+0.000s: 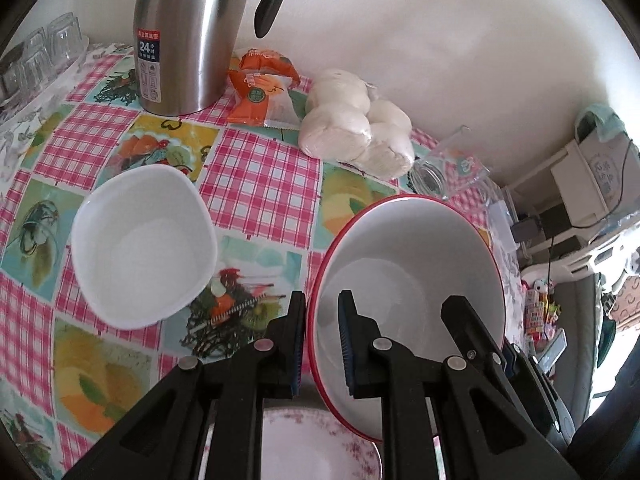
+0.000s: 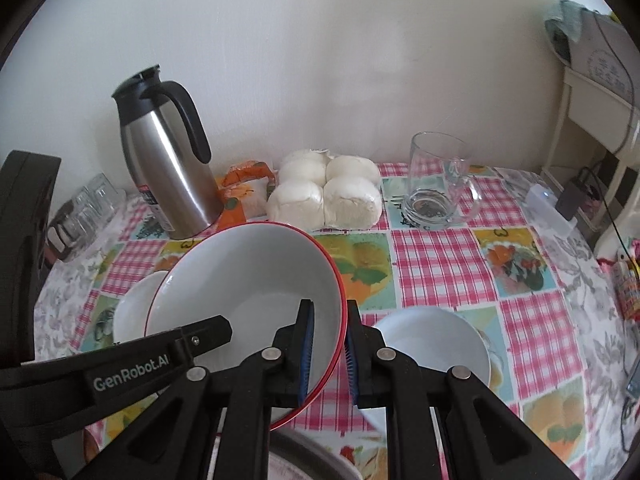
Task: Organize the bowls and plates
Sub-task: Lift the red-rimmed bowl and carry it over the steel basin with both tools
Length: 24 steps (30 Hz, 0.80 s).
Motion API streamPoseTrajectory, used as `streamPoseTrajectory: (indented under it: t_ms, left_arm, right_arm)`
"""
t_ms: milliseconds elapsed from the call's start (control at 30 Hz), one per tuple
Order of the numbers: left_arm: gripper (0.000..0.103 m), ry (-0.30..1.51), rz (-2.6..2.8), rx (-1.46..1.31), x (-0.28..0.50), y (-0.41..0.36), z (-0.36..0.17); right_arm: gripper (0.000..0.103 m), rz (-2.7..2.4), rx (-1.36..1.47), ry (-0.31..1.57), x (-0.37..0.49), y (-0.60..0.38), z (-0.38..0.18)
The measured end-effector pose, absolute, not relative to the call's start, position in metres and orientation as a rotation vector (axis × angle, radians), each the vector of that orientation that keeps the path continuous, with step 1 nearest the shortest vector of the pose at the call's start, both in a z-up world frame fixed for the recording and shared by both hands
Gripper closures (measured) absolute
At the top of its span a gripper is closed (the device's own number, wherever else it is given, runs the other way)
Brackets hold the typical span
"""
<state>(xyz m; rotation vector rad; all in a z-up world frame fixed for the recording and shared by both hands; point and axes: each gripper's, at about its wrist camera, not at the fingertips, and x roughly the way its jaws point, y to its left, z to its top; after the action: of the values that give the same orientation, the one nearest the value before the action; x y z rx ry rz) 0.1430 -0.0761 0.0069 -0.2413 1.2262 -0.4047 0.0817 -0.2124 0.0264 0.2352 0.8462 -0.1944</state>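
While both claws grip red-rimmed bowl [image 1: 408, 264], floral plate [image 1: 320, 452] half-hidden

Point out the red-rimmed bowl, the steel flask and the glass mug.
red-rimmed bowl [image 2: 248, 280], right wrist view, inner wall.
steel flask [image 2: 172, 168], right wrist view, body.
glass mug [image 2: 434, 176], right wrist view, side wall.

Your table [image 2: 440, 256] wears a checked pink cloth with fruit squares. On it, at eleven o'clock, stands the steel flask [image 2: 172, 168], at twelve the bagged buns [image 2: 326, 196], at one the glass mug [image 2: 438, 184]; a white bowl [image 2: 436, 344] sits near you at five.
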Motion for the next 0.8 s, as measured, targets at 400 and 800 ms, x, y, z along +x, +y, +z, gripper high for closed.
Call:
streamPoseTrajectory:
  t_ms: [400, 800]
  left_arm:
    - [0.086, 1.210, -0.398, -0.191, 0.106, -0.066, 0.020]
    - [0.086, 1.204, -0.385, -0.128, 0.070, -0.050, 0.018]
  right_arm:
    - [0.087, -0.184, 0.302, 0.854, 0.035, -0.205, 0.033]
    - [0.087, -0.173, 0.290, 0.871, -0.001, -0.183, 0.032]
